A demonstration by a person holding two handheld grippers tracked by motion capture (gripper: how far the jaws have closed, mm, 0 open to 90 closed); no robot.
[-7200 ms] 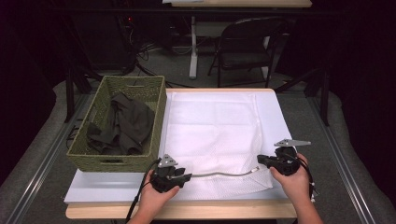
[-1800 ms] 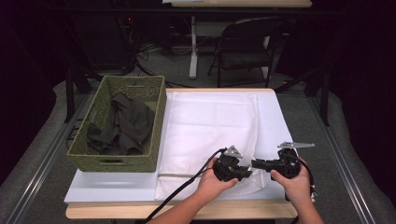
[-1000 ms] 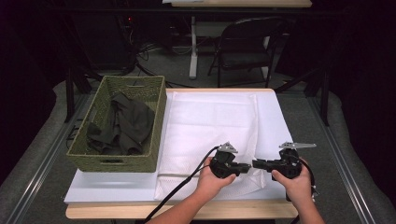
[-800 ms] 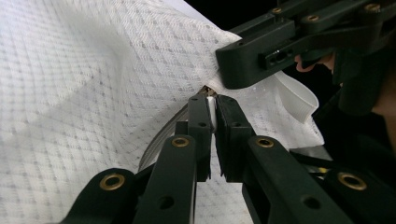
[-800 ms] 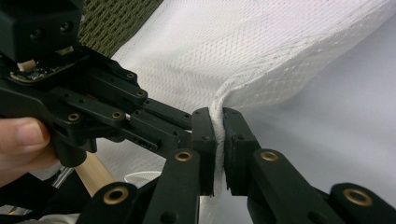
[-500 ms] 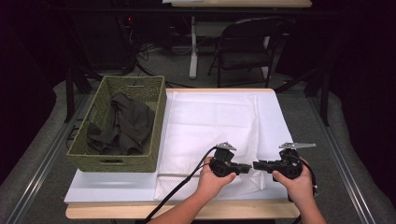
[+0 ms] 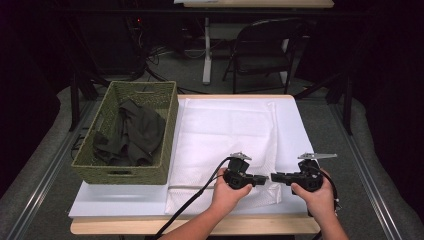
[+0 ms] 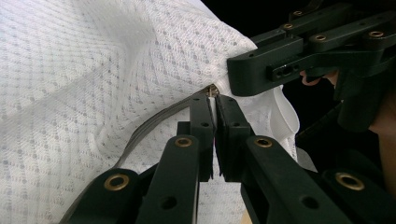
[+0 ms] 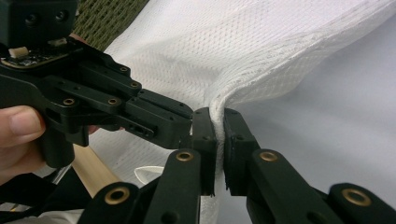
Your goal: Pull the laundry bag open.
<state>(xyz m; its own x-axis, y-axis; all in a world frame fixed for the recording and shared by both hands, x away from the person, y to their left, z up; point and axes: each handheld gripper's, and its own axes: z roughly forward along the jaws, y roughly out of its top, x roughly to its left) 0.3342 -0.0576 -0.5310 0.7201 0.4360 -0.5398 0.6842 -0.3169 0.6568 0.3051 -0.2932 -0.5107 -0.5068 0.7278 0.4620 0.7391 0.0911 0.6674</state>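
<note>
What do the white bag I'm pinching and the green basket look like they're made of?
The white bag: apparently a synthetic mesh fabric, matte, with a fine open weave of small holes and a thicker stitched hem; a zipper seems to run along its edge. The green basket: woven fibre, perhaps wicker or seagrass, dyed olive, coarse and dull. Which fibre exactly is hard to tell.

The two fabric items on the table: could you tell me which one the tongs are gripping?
The white mesh cloth spread flat on the table; both tongs, left and right, pinch its near edge. The dark garment lies crumpled in the woven basket, untouched.
</note>
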